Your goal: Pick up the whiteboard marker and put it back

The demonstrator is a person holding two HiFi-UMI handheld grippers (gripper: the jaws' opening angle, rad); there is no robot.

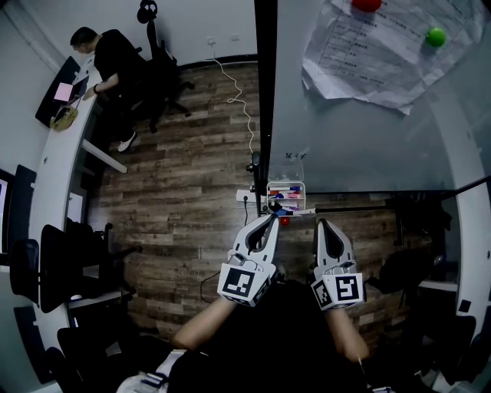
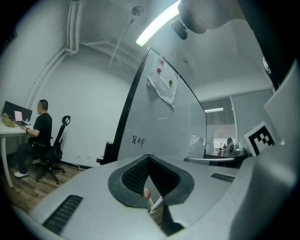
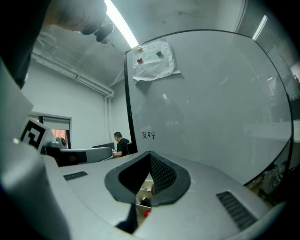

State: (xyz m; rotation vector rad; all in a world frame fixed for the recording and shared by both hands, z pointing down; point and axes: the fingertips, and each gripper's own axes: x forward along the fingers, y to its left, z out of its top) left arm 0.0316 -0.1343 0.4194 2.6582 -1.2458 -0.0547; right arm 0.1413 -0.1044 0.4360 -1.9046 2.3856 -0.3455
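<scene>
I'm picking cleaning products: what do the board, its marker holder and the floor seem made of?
Board: glossy grey, likely glass or coated steel; it mirrors the room. Marker holder: clear plastic, probably; the markers show through its walls. Floor: matt wood or wood-look planks, with visible grain and seams.

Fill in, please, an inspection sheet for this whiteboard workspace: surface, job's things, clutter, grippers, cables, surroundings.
Surface: whiteboard, mostly blank, small handwriting low down.
Job's things: whiteboard marker, white with a blue end, lying crosswise below the clear marker box, just beyond the left gripper.
Clutter: paper sheets pinned by a red magnet and a green magnet.
Grippers: left gripper and right gripper both point at the box, jaws together, nothing clamped.
Cables: white cable across the wooden floor.
Surroundings: seated person at a desk, office chairs.
</scene>
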